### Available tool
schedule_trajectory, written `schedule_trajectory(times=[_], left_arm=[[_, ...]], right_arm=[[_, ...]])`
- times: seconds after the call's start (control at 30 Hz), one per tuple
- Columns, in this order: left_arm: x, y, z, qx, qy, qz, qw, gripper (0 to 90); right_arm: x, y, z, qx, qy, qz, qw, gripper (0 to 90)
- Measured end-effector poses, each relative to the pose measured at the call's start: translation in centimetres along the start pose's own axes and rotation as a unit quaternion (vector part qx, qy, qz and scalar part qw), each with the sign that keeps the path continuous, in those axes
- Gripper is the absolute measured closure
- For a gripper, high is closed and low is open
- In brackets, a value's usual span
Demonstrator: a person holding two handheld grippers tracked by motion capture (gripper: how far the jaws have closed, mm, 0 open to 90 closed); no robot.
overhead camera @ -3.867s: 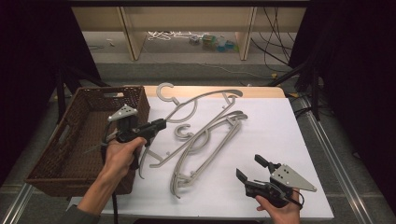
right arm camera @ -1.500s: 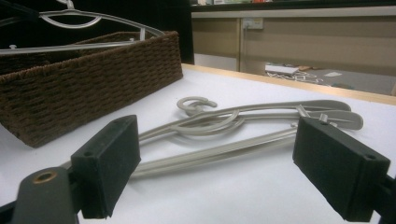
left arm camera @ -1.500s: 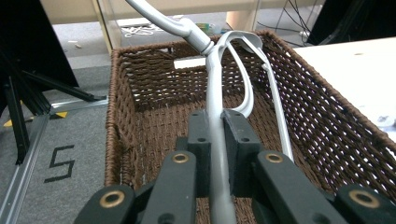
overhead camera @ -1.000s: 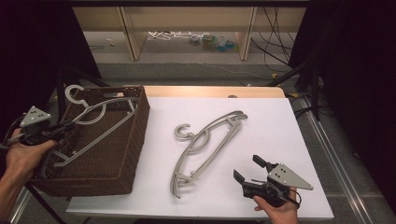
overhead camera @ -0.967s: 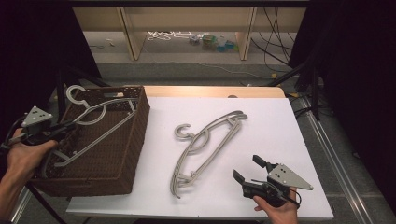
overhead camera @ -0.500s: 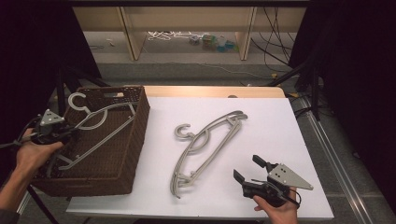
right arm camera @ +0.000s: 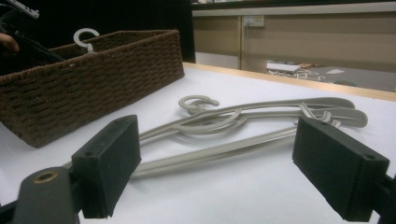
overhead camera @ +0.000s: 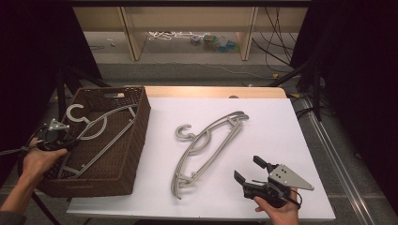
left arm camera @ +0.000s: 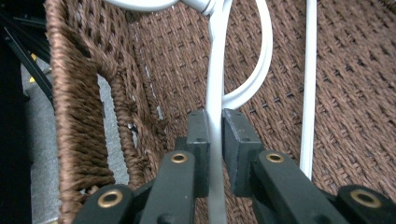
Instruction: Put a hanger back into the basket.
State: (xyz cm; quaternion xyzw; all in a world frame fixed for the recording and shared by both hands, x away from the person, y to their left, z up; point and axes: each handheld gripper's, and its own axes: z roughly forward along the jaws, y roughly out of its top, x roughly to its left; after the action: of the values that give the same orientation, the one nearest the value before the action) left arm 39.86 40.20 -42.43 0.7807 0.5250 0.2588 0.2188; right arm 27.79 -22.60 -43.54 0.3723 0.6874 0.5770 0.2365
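A pale grey plastic hanger [overhead camera: 96, 136] is held by the left gripper [left arm camera: 214, 140] over the brown wicker basket [overhead camera: 136, 140] at the worktop's left edge; its hook [overhead camera: 75, 112] rises above the basket's far left rim. The fingers [left arm camera: 198, 135] are closed hard on one thin arm of the hanger, which runs up between the pads. The hanger is judged light and stiff, its smooth plastic rather slippery, so a thin arm or the crossbar is the best place to be gripped, near the middle to limit swinging.

Two more hangers [overhead camera: 206, 147] lie stacked near the middle of the white worktop [overhead camera: 281, 122]. The right gripper [overhead camera: 251, 171] rests near the near right corner, its fingers wide apart with nothing between them.

Compared with a second ago, the held hanger has been lowered further into the basket, and the left hand has come down with it. The right gripper and the stacked hangers are unchanged.
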Motion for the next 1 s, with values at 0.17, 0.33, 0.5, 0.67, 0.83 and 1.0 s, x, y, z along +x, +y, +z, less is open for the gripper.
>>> schedule_trajectory(times=[0.17,0.33,0.5,0.67,0.83,1.0], left_arm=[[0.2,-0.1,0.2,0.008,-0.001,-0.023,0.9997,80.6],[0.7,0.0,-0.6,-0.027,-0.014,-0.098,0.9947,65.8],[0.2,0.2,-2.1,-0.064,-0.019,-0.122,0.9902,46.9],[-0.8,1.0,-3.8,-0.112,-0.005,-0.144,0.9832,36.9],[-2.1,2.8,-5.7,-0.147,-0.011,-0.126,0.9810,34.1],[-4.2,3.9,-6.8,-0.174,-0.039,-0.119,0.9767,32.6]], right_arm=[[0.0,0.0,0.2,-0.009,0.003,0.003,0.9999,16.1],[0.0,0.0,0.0,-0.001,0.001,0.001,1.0000,16.2],[-0.1,0.1,0.0,0.000,0.000,0.000,1.0000,16.2],[0.0,0.0,0.0,0.001,0.000,0.001,1.0000,16.2],[0.0,0.0,0.0,-0.002,-0.004,-0.001,1.0000,16.1],[0.0,0.0,0.0,-0.001,-0.003,-0.001,1.0000,16.1]])
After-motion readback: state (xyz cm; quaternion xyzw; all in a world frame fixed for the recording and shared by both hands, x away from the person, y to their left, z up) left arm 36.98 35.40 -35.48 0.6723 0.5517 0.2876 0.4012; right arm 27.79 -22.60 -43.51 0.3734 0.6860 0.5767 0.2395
